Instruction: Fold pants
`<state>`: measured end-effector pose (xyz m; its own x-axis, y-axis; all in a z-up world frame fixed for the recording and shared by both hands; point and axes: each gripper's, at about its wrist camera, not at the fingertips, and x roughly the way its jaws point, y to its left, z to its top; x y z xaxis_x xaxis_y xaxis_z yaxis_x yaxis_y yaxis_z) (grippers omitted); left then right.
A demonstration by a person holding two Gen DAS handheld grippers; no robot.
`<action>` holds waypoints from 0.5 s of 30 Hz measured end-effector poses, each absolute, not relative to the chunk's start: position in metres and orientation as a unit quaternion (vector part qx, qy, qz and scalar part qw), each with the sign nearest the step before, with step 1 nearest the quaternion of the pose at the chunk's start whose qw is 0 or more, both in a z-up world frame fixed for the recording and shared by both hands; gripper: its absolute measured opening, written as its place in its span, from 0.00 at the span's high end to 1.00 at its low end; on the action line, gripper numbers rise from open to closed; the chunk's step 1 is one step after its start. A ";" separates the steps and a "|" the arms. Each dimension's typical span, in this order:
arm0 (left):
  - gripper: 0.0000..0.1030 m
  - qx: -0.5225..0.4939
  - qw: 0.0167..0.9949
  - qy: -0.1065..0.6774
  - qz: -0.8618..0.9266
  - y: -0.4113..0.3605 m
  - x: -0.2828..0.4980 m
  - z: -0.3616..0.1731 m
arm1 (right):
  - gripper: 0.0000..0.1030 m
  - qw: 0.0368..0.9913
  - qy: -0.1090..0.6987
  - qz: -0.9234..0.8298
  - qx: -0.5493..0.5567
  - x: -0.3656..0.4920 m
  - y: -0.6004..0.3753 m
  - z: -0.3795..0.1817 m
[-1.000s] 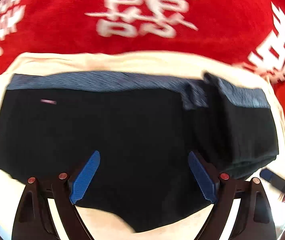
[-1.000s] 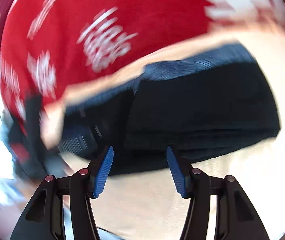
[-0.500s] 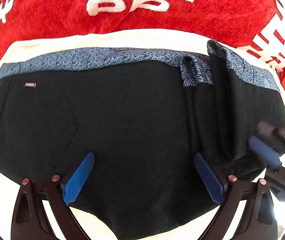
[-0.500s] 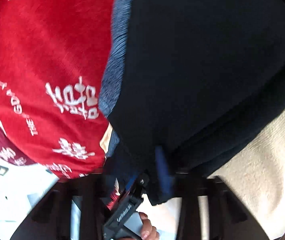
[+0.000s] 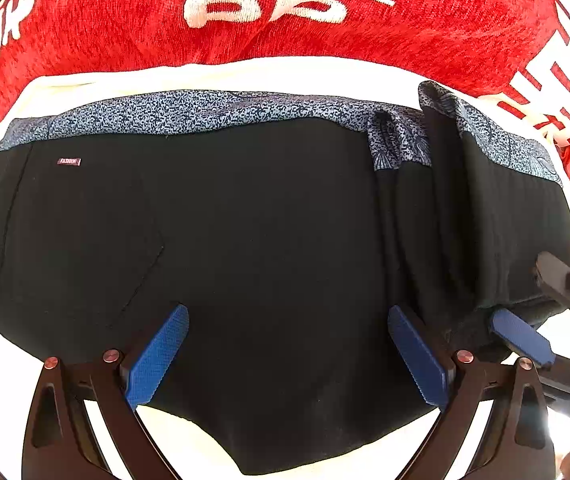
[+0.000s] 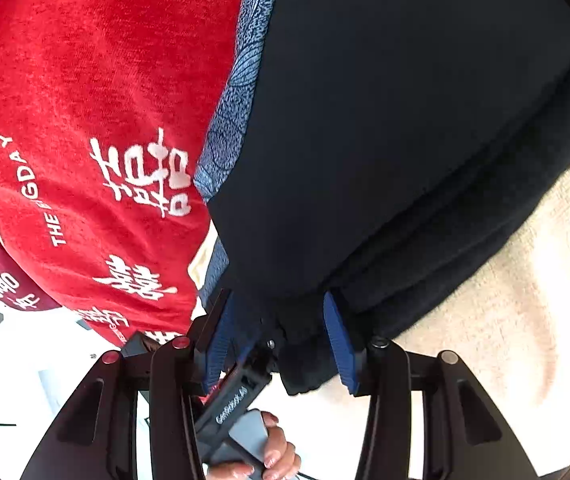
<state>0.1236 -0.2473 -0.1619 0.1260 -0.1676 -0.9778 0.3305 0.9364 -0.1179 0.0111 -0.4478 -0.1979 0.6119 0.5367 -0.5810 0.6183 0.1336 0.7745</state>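
Black pants (image 5: 265, 240) with a speckled blue-grey waistband (image 5: 205, 114) lie flat on a cream cover (image 5: 245, 74). Their right end is folded into stacked layers (image 5: 505, 232). My left gripper (image 5: 287, 360) hovers over the pants' lower middle, pointing down, open wide with nothing gripped. My right gripper (image 6: 281, 340) sits at the folded right end (image 6: 405, 160). Its jaws are opening, and a bunch of black cloth (image 6: 301, 360) lies between the pads without being pressed. In the left wrist view the right gripper's blue pad (image 5: 521, 340) shows under the fold's edge.
A red plush blanket (image 5: 285, 20) with white characters borders the cover at the back and right (image 6: 85, 120). A hand (image 6: 277, 452) holding a black handle shows low in the right wrist view. Bare cream cover (image 6: 505, 300) lies beside the fold.
The right gripper swung down and rolled to the folded right end, shut on its edge, and now its jaws have parted. The left gripper's jaws widened and it stayed over the pants.
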 end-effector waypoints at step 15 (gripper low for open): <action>0.02 0.084 0.752 0.638 -0.142 -0.213 0.117 -0.144 | 0.94 0.645 0.501 -0.008 0.578 0.017 -0.430 -0.177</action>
<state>0.1170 -0.2132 -0.1437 0.1464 -0.1076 -0.9834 0.3206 0.9456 -0.0557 0.0171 -0.4296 -0.1768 0.4988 0.5688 -0.6540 0.5883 0.3320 0.7374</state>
